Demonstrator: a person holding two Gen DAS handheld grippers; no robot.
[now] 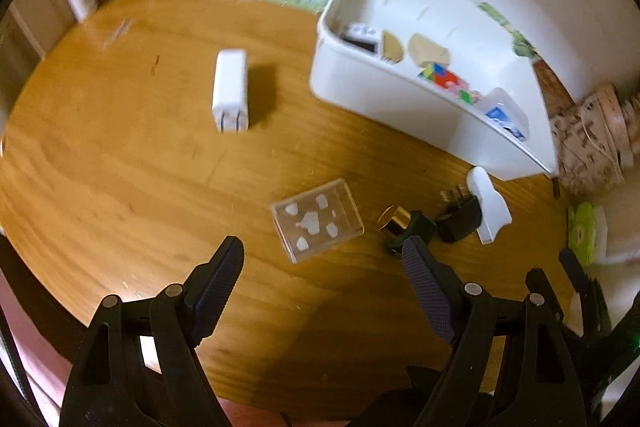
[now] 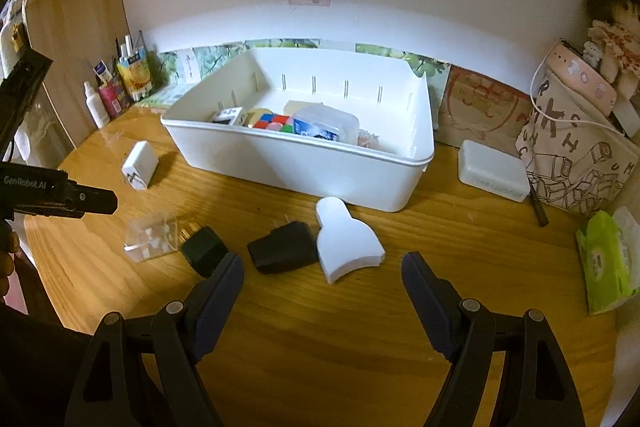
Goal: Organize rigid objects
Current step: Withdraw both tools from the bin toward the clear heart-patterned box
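Well, the white bin (image 2: 304,171) on the wooden table (image 2: 320,347) holds a colourful cube (image 2: 272,122), a die (image 2: 230,115) and a clear box (image 2: 326,125). Before it lie a white block (image 2: 344,239), black adapter (image 2: 282,247) and clear case (image 1: 316,225); left gripper (image 1: 322,267) and right gripper (image 2: 322,279) hang spread, empty, over bare wood.

Warm, dim indoor light fills both views. The left wrist view is smeared by motion blur, strongest at the far wall; the right wrist view is sharper. The white charger (image 1: 230,91) throws a shadow rightward. Fisheye distortion bends the edges, with dark corners.
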